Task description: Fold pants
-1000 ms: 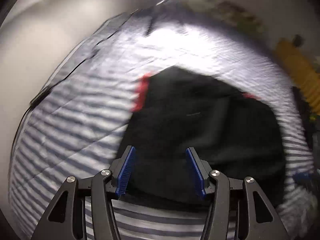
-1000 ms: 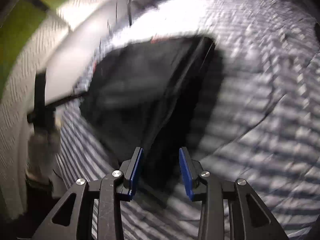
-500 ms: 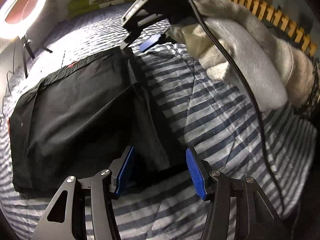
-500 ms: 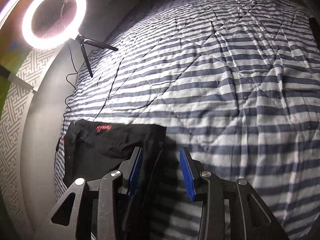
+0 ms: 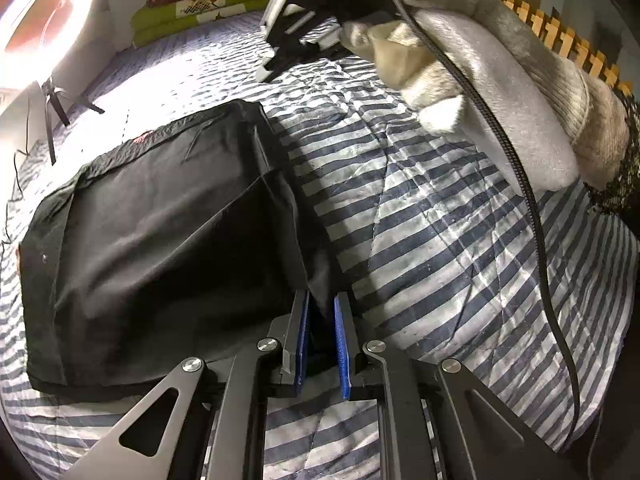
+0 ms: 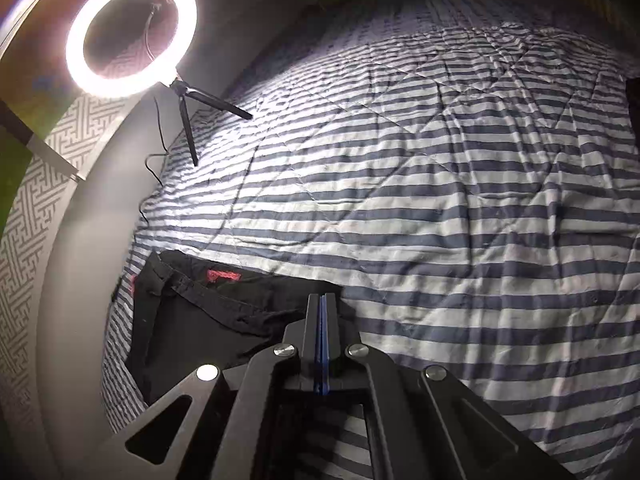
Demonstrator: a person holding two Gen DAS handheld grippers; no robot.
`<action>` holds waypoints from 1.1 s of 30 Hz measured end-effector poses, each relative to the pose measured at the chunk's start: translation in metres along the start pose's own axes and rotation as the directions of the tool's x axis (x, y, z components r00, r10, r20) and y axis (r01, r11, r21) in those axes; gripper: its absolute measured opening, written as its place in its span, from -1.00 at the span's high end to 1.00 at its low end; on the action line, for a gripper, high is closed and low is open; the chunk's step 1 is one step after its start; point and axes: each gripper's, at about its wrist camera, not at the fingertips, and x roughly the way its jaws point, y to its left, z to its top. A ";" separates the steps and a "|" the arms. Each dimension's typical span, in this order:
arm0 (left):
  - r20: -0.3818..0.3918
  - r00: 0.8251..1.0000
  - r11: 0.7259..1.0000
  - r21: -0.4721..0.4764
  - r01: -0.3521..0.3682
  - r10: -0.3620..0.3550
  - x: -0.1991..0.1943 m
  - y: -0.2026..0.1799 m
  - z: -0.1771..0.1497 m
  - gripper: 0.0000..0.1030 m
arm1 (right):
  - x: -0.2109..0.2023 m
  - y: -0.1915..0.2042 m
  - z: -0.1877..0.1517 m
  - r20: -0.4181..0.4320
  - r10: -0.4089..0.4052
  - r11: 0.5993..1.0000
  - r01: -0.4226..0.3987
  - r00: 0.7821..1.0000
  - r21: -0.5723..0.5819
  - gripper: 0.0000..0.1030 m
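Black pants (image 5: 160, 240) lie folded flat on the striped quilt (image 5: 440, 248), near its left edge by the ring light (image 6: 130, 32). The left gripper (image 5: 320, 316) is closing, its blue pads narrow on the pants' near right corner. The right gripper (image 6: 322, 308) is pinched tight at the pants' far right edge; whether it has cloth, I can't tell.

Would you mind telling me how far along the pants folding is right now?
Done: the black pants lie on the striped quilt already folded into a flat rectangle. In hand: the left hand-held gripper is closing on a pinch at the right edge; the right hand-held gripper is shut at the far corner. Left: likely another fold.
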 end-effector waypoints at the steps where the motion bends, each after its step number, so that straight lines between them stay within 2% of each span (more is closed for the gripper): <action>1: 0.000 1.000 1.000 -0.003 0.002 -0.002 -0.003 0.000 -0.001 0.76 | 0.003 -0.003 0.000 -0.021 -0.002 1.000 0.002 1.000 0.013 0.89; 3: 0.003 1.000 1.000 -0.003 0.003 -0.003 -0.002 0.000 -0.001 0.76 | 0.010 -0.010 -0.002 -0.059 0.006 0.999 -0.004 0.998 0.042 0.60; 6: 0.005 1.000 1.000 -0.005 0.004 -0.004 -0.002 0.000 -0.002 0.77 | 0.025 -0.013 -0.006 -0.097 0.047 0.997 -0.040 0.994 0.069 0.42; 8: 0.007 1.000 1.000 -0.002 0.005 -0.005 -0.002 0.000 -0.002 0.77 | 0.032 -0.015 -0.008 -0.106 0.066 0.994 -0.056 0.992 0.094 0.42; 10: 0.016 1.000 1.000 -0.003 0.005 -0.005 -0.007 -0.001 -0.001 0.77 | 0.036 -0.014 -0.010 -0.109 0.076 0.993 -0.065 0.991 0.096 0.67; 12: 0.031 0.999 1.000 0.021 -0.013 0.013 -0.012 -0.007 0.000 0.74 | 0.035 -0.011 -0.010 -0.096 0.077 0.993 -0.067 0.992 0.100 0.79; 13: 0.036 0.999 0.999 0.026 -0.019 0.018 -0.013 -0.009 0.000 0.67 | 0.034 -0.010 -0.010 -0.093 0.077 0.992 -0.068 0.993 0.103 0.81; 14: 0.043 0.999 0.999 0.026 -0.020 0.018 -0.012 -0.011 0.001 0.34 | 0.032 -0.009 -0.010 -0.086 0.076 0.992 -0.067 0.993 0.103 0.83; 16: 0.040 0.999 0.999 0.029 -0.028 0.027 -0.004 -0.013 0.000 0.07 | 0.032 -0.007 -0.009 -0.085 0.069 0.993 -0.060 0.994 0.103 0.84; 17: 0.032 0.998 0.997 0.050 -0.056 0.054 0.002 -0.014 -0.001 0.38 | 0.032 -0.006 -0.010 -0.084 0.062 0.993 -0.053 0.995 0.105 0.85; 18: 0.025 0.996 0.995 0.052 -0.082 0.081 0.007 -0.013 -0.003 0.59 | 0.032 -0.005 -0.010 -0.083 0.058 0.993 -0.049 0.995 0.106 0.85; 20: 0.021 0.998 0.998 0.015 -0.058 0.057 0.008 -0.004 -0.004 0.75 | 0.030 -0.003 -0.010 -0.076 0.054 0.994 -0.046 0.996 0.100 0.87; 24: 0.053 0.997 0.997 0.032 -0.066 0.064 -0.003 -0.005 -0.009 0.85 | 0.020 0.004 -0.004 -0.053 0.057 0.996 -0.053 0.997 0.075 0.90; 27: 0.043 0.998 0.999 0.016 -0.045 0.045 -0.002 -0.005 -0.012 0.89 | 0.018 0.012 0.002 -0.034 0.046 0.998 -0.044 0.998 0.042 0.91; 31: 0.037 0.999 0.998 0.052 -0.028 0.026 0.000 -0.017 -0.011 0.93 | 0.034 0.005 0.008 -0.029 0.016 0.997 -0.013 0.999 0.081 0.91; 33: 0.002 1.000 0.998 0.064 -0.007 0.007 0.008 -0.019 -0.012 0.93 | 0.046 -0.002 0.009 -0.046 0.010 0.997 -0.006 0.999 0.082 0.91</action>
